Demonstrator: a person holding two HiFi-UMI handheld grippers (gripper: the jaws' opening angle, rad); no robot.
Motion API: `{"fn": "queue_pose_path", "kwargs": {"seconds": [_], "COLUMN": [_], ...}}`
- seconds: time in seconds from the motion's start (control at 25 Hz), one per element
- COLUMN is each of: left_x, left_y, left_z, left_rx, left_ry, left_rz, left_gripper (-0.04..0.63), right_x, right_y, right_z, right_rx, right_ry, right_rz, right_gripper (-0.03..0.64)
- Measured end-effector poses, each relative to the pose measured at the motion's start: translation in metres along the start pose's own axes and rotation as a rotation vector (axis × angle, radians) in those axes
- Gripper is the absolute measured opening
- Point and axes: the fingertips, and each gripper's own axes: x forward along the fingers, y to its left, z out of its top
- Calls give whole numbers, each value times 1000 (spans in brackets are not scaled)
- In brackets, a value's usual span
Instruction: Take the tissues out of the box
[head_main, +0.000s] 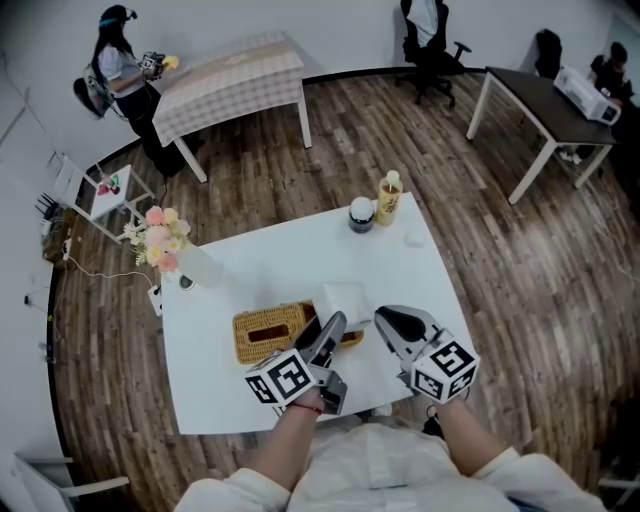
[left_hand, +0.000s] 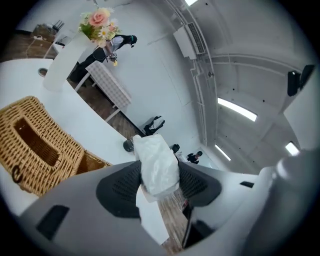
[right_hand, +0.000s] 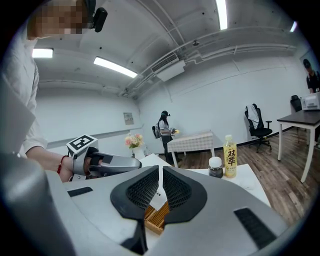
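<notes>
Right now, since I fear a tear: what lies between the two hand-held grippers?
A white tissue: the left hand-held gripper clamps a bunch of it, the right hand-held gripper pinches a thin edge, shown in each gripper view.

Crumpled white tissue between left tongs, seemingly clear of wicker box

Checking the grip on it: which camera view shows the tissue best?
The left gripper view: the tissue sits large and central, bunched in the left claw. The head view shows only a small white patch by the wicker box. The right gripper view shows a thin white sliver in the right claw.
</notes>
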Motion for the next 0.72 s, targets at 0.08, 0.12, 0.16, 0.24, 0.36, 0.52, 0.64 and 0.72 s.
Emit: {"fn": "queue_pose_path", "kwargs": {"seconds": [0.08, 0.12, 0.16, 0.24, 0.36, 0.52, 0.64, 0.72], "left_x": [3, 4, 5, 6, 4, 6, 10, 11], "left_y": [-9, -14, -18, -22, -19, -24, -36, -40], "left_z": [1, 1, 1, -2, -5, -5, -1, 3], "left_rx": [-40, -67, -97, -154, -215, -301, -332, -342], "left_ry": [-12, -18, -23, -25, -32, -64, -88, -104], "left_rz": [-50, -77, -99, -118, -111, -153, -215, -240], "left_gripper": [225, 225, 225, 225, 225, 225, 225, 227], "right_x": [-1, -2, -3, -5, -8, -11, -13, -14], "right_y": [4, 6, 8, 13, 20, 24, 24, 24], "right_z": [3, 5, 7, 12, 20, 27, 29, 30], "right_rx": [-11, -19, -28, -55, -114, -150, -130, -118], "right_ry": [-5, -8, -13, -25, -41, -62, -65, -63], "right_rz": [0, -1, -3, -7, -16, -14, -16, -16], "right_gripper": [40, 40, 40, 40, 40, 40, 40, 40]}}
